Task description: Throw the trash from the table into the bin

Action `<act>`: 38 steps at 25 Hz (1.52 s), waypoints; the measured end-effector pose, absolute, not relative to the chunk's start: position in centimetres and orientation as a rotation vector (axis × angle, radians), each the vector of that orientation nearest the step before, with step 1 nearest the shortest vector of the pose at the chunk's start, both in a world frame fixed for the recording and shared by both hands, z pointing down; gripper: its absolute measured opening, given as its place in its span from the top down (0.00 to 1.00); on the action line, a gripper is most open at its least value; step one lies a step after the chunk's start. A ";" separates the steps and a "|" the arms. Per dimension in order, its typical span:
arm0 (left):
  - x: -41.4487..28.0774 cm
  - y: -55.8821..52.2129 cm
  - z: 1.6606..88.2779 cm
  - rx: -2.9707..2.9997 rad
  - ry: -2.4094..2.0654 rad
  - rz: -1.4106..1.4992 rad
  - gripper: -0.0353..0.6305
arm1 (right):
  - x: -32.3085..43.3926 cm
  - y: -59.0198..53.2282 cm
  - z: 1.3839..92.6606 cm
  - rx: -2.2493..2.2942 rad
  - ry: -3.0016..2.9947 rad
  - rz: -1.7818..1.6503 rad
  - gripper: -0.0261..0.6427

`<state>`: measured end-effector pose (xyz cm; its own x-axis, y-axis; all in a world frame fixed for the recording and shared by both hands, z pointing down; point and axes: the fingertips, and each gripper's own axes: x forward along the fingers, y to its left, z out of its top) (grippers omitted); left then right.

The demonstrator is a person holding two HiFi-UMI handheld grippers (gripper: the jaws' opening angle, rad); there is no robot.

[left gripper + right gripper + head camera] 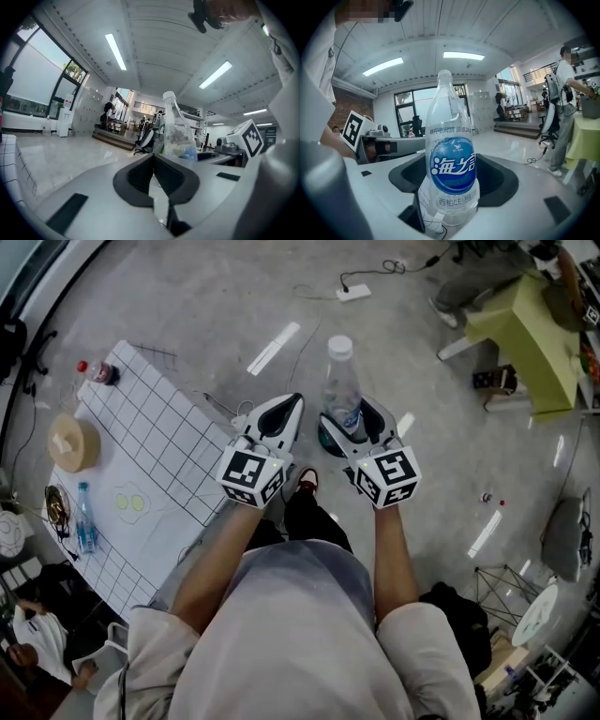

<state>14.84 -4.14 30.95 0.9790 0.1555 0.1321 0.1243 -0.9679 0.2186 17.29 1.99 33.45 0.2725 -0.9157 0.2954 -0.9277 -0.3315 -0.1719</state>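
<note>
Water bottle point(451, 164), clear, thin-walled and probably light, crushable and slick, stands upright well clear of the counter point(169, 460), clamped at its labelled waist, a sound hold, by the right claw point(349, 426), while the left claw point(286, 411) is closed, empty.

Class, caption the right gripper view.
Right gripper holds a clear plastic water bottle with a blue label between its jaws.

Bottle point(452, 168): clear plastic, label glossy
Floor point(187, 296): I read it smooth, polished
Table point(159, 451): matt white sheet
</note>
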 end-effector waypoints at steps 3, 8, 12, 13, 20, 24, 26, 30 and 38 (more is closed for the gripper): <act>16.8 -2.5 31.5 2.913 0.262 0.229 0.94 | 18.6 3.5 34.0 2.515 -1.767 0.544 0.50; 19.9 0.3 32.5 2.901 0.365 0.233 0.94 | 20.5 6.3 35.0 2.596 -1.696 0.555 0.50; 21.3 2.2 34.1 2.886 0.429 0.259 0.94 | 21.1 8.2 36.5 2.639 -1.661 0.581 0.50; 21.7 2.6 34.5 2.883 0.446 0.266 0.94 | 21.3 8.6 36.9 2.646 -1.654 0.587 0.50; 23.4 4.5 36.6 2.865 0.549 0.307 0.94 | 22.2 10.2 38.6 2.743 -1.601 0.597 0.50; 24.0 4.5 38.4 2.866 0.572 0.332 0.94 | 22.4 10.5 40.7 2.769 -1.572 0.619 0.50; 24.4 4.5 39.6 2.864 0.571 0.342 0.94 | 22.7 10.9 42.0 2.783 -1.557 0.632 0.50; 25.3 4.6 42.5 2.848 0.556 0.364 0.94 | 23.5 11.9 45.2 2.804 -1.532 0.665 0.50; 26.8 6.0 49.4 2.839 0.581 0.435 0.94 | 24.6 13.2 52.2 2.820 -1.504 0.754 0.50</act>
<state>26.85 5.97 49.37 0.8789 0.4107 0.2428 0.3485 -0.9002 0.2611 24.62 13.15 52.20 0.4776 -0.8152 0.3276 -0.7504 -0.5724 -0.3305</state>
